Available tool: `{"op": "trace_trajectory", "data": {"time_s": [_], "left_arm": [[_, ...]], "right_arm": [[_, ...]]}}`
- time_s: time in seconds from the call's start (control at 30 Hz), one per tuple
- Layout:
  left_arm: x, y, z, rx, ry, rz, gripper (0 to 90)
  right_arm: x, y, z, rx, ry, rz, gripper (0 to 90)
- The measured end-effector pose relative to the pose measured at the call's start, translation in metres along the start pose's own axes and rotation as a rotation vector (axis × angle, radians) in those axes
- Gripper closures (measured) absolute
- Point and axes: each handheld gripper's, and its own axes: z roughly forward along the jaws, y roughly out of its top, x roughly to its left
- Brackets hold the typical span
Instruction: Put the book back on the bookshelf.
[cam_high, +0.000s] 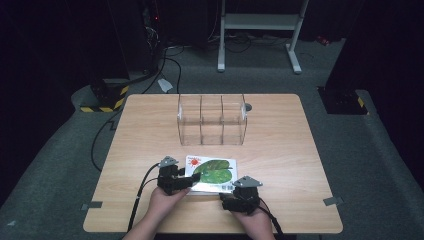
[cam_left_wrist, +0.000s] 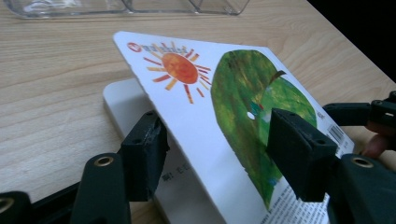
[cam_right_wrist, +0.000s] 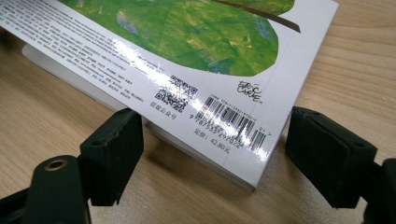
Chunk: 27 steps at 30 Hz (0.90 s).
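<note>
Seen from above, on grey carpet: a pale wooden table (cam_high: 150, 130), with a white metal stand (cam_high: 260, 22) and a yellow-and-black striped base (cam_high: 107, 100) on the floor beyond its far edge. Standing upright toward the far middle of the table, a clear three-compartment organizer (cam_high: 212, 120), well apart from both tools and blocking neither.

Just nearer than the organizer, at the near middle of the table, a white picture book (cam_high: 212, 172) printed with a large green leaf (cam_high: 215, 171) and an orange sun (cam_high: 194, 161). Coming in from the bottom edge, a left hand (cam_high: 162, 200) and a right hand (cam_high: 255, 217), each trailing a black cable.

Left gripper (cam_left_wrist: 217, 158): jaws spread wide, one under the lifted cover and one above it, straddling the tilted board without pinching it. Visible from this gripper's camera and not from overhead: the cover raised clear of the white pages beneath, plus the other tool at the right edge with a fingertip behind it.

Right gripper (cam_right_wrist: 215, 154): jaws likewise wide, set either side of the book's near corner, close to it but not closed on it. Legible from this gripper's camera and not from overhead: a QR code (cam_right_wrist: 176, 93), a barcode (cam_right_wrist: 231, 122) and small print along the cover's edge.
</note>
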Motion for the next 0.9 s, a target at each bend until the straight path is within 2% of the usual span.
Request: {"op": "trace_trajectory", "data": {"time_s": [0.17, 0.23, 0.57, 0.73, 0.9], "left_arm": [[-0.0018, -0.0004, 0.0015, 0.004, -0.003, 0.014, 38.2], [-0.0027, -0.0002, 0.0014, 0.002, 0.000, 0.040, 37.9], [0.0004, 0.0043, 0.0032, 0.004, 0.020, 0.048, 37.8], [0.0023, 0.0047, -0.0001, 0.005, 0.013, 0.072, 45.1], [0.0053, 0.0034, -0.0012, 0.021, 0.010, 0.110, 48.5]], "right_arm": [[-0.0001, -0.0001, -0.0001, 0.000, 0.002, 0.000, 19.2], [0.0001, -0.0001, 0.0000, 0.000, -0.001, -0.002, 19.2], [0.0001, 0.0001, 0.0000, 0.001, 0.006, -0.008, 20.1], [0.0010, -0.0001, 0.0003, 0.002, -0.002, -0.023, 20.2], [0.0026, -0.0002, 0.0001, 0.012, -0.010, -0.041, 20.2]]}}
